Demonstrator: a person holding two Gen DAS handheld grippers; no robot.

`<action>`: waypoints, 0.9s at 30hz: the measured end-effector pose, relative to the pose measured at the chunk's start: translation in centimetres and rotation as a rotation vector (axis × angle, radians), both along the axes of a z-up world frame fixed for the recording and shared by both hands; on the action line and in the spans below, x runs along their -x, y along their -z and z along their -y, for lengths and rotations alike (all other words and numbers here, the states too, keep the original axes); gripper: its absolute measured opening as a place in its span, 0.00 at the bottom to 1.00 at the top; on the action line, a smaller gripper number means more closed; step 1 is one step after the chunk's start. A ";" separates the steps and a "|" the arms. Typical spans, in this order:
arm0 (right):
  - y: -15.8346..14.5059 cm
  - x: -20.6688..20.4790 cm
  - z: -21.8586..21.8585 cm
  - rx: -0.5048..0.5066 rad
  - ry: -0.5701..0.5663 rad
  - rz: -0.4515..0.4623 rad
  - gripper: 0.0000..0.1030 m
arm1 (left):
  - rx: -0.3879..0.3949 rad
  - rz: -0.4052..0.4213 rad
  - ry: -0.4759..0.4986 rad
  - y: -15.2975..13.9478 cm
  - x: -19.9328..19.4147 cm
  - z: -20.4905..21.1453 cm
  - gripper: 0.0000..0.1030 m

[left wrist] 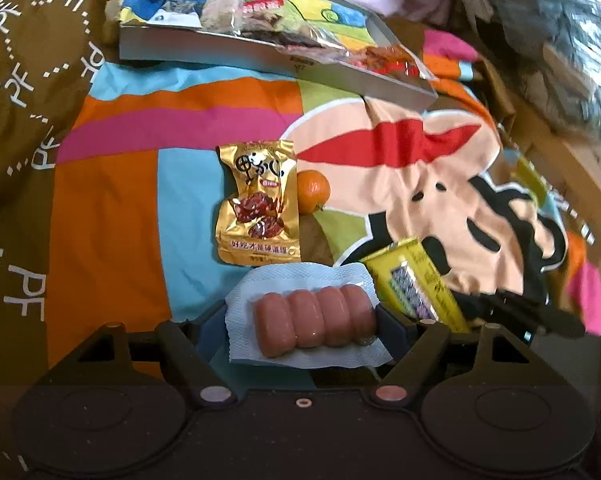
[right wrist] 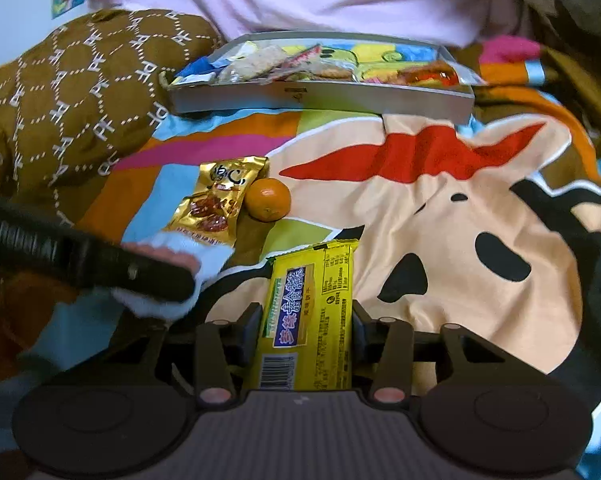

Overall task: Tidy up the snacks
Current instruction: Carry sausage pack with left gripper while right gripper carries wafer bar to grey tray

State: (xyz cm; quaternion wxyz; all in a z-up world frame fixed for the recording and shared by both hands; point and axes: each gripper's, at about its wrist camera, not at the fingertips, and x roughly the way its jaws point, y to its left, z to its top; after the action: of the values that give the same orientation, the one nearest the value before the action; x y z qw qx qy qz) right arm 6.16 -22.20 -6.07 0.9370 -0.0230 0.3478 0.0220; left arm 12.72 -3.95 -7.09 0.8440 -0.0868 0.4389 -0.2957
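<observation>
Left wrist view: your left gripper [left wrist: 300,322] has its jaws standing wide, closed on a clear vacuum pack of four pink sausages [left wrist: 314,322]. The pack's long axis runs side to side between the pads, while each sausage lies pointing away from the camera. Just beyond it on the brightly coloured cartoon-print bedsheet [left wrist: 140,200] rests a gold foil pouch of red dates [left wrist: 258,204], upright in the frame, with a small orange mandarin [left wrist: 312,191] touching its right edge. At lower right a yellow wrapped biscuit packet [left wrist: 416,284] slants in, its far end pointing up and left. Farther back sits a shallow grey cardboard tray [left wrist: 228,46] filled with assorted snack wrappers, beside a brown quilted blanket with white lettering [left wrist: 28,80].

Right wrist view: your right gripper [right wrist: 304,324] has its jaws roughly half apart, and they clasp the yellow biscuit packet [right wrist: 310,320] by its long sides. The packet's long axis points straight ahead, barcode end nearest the camera. To the left, the left gripper's dark finger [right wrist: 100,264] crosses over the sausage pack [right wrist: 204,264]. The gold pouch [right wrist: 216,200] and mandarin [right wrist: 268,199] lie ahead, and the grey tray [right wrist: 320,98] lies beyond them.
</observation>
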 end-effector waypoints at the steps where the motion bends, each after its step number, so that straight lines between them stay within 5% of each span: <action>1: 0.0 0.1 -0.2 0.016 -0.006 0.005 0.47 | 0.008 0.009 -0.004 -0.1 0.1 -0.1 0.76; 8: -0.3 0.8 -1.9 0.154 -0.048 0.068 0.45 | 0.040 0.090 -0.052 -1.2 0.2 -0.5 0.77; 22: 1.4 1.4 -4.8 0.373 -0.143 0.091 0.44 | 0.082 0.110 -0.091 -1.7 0.1 -1.2 0.77; 27: 1.2 1.7 -4.8 0.379 -0.148 0.118 0.43 | 0.086 0.119 -0.094 -1.8 0.1 -1.3 0.77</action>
State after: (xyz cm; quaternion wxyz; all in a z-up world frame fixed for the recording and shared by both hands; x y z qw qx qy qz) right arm 4.46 -17.39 -7.23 0.9305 -0.2257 0.2874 0.0233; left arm 12.65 -2.69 -5.30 0.8771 -0.1256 0.3702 -0.2789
